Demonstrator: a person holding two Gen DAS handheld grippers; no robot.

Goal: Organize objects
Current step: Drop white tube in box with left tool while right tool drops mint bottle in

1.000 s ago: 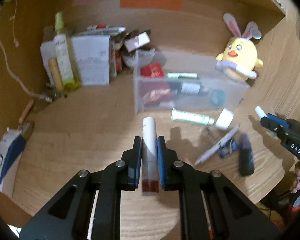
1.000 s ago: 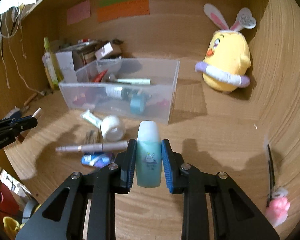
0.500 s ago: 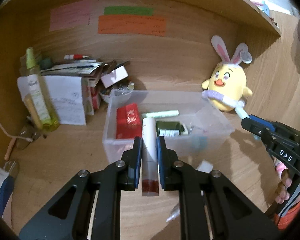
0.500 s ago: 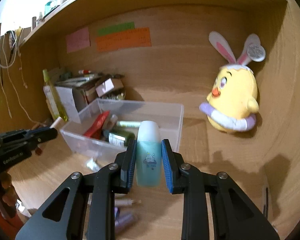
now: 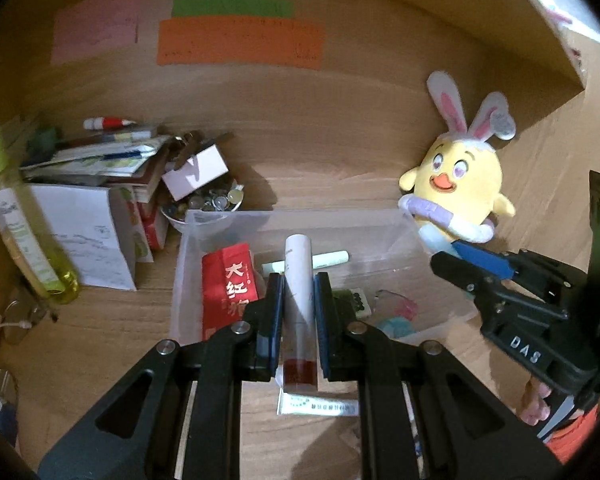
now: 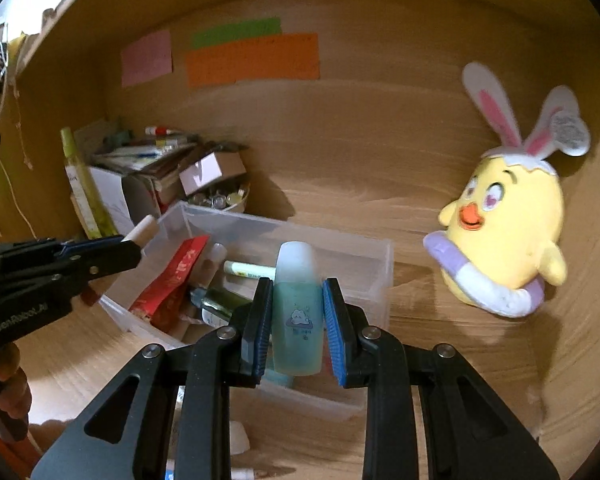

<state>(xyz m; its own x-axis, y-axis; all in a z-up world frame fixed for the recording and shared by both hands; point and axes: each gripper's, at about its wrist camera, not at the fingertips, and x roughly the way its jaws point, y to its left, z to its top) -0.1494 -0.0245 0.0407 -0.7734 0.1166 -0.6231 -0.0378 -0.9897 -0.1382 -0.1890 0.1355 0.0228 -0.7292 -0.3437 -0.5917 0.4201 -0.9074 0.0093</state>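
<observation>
My left gripper (image 5: 298,312) is shut on a white tube with a dark red end (image 5: 299,288) and holds it above the near side of a clear plastic bin (image 5: 188,240). The bin holds a red packet (image 5: 229,292), a pale green tube (image 5: 332,258) and a dark bottle. My right gripper (image 6: 298,320) is shut on a small teal bottle with a white cap (image 6: 298,304), held above the bin (image 6: 376,276). Each gripper shows in the other's view: the right one (image 5: 456,258), the left one (image 6: 128,246).
A yellow plush chick with bunny ears (image 5: 458,184) sits right of the bin against the back wall. A pile of boxes and papers (image 5: 96,184), a bowl of small items (image 5: 208,204) and a yellow-green bottle (image 5: 24,224) stand at the left. A white tube (image 5: 316,404) lies in front of the bin.
Both grippers have risen and moved forward toward the bin, each still holding its item. The loose items on the desk have dropped under the view.
</observation>
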